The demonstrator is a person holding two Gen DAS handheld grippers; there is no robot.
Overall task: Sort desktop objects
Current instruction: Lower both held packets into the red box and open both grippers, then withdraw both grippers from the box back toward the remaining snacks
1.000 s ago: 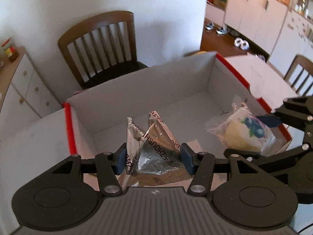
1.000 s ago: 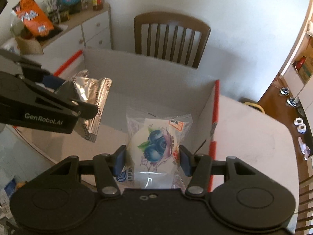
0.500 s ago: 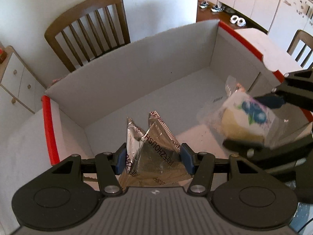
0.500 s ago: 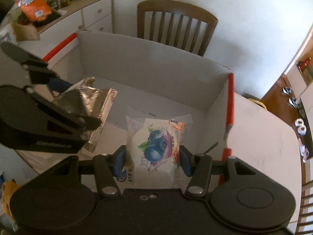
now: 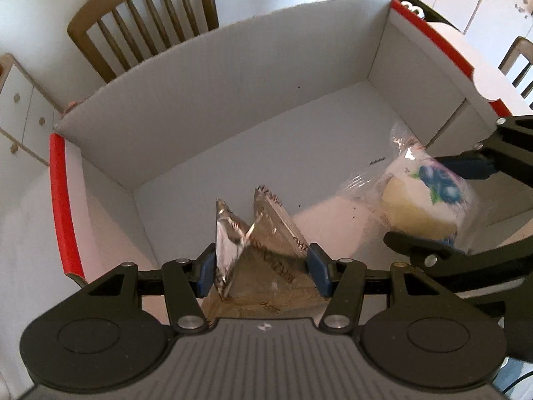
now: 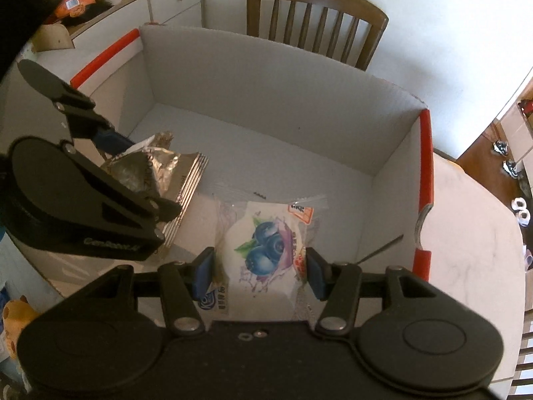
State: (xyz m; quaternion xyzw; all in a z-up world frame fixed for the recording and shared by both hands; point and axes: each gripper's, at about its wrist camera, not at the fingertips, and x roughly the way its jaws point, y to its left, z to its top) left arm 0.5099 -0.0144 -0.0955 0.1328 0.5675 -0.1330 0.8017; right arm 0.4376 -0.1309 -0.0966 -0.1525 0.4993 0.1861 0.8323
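**Ana:** White wall and a wooden chair (image 5: 143, 23) are sitting behind everything in the left wrist view, and a white cardboard box (image 5: 233, 76) with red-edged flaps is filling the frame on the table.

**Ben:** Left gripper (image 5: 261, 268) is pointing steeply down into it, jaws clenching a crumpled silver foil packet (image 5: 263, 250) from both sides. That packet is hanging inside the box, near the front left corner.

**Ana:** I'd say it's being carried low so it drops flat on the box floor rather than bouncing out.

**Ben:** Off to the right, the blueberry bun packet (image 5: 423, 196) is showing between the other tool's blue pads.

**Ana:** Switching to the right wrist view: same chair (image 6: 316, 23), same box (image 6: 266, 76), and a white table (image 6: 473, 233) is running along its right side.

**Ben:** Right gripper (image 6: 260, 271) is straddling the bun packet (image 6: 266, 250), and its jaws are opening right now, the packet between them. Whether it's resting on the box floor or only hanging, I can't tell.

**Ana:** Letting go here makes sense to me: it's well inside the walls, clear of the foil packet (image 6: 160, 173) that the left gripper (image 6: 126, 173) is holding beside it.

**Ben:** So both snacks are going into one box, side by side.
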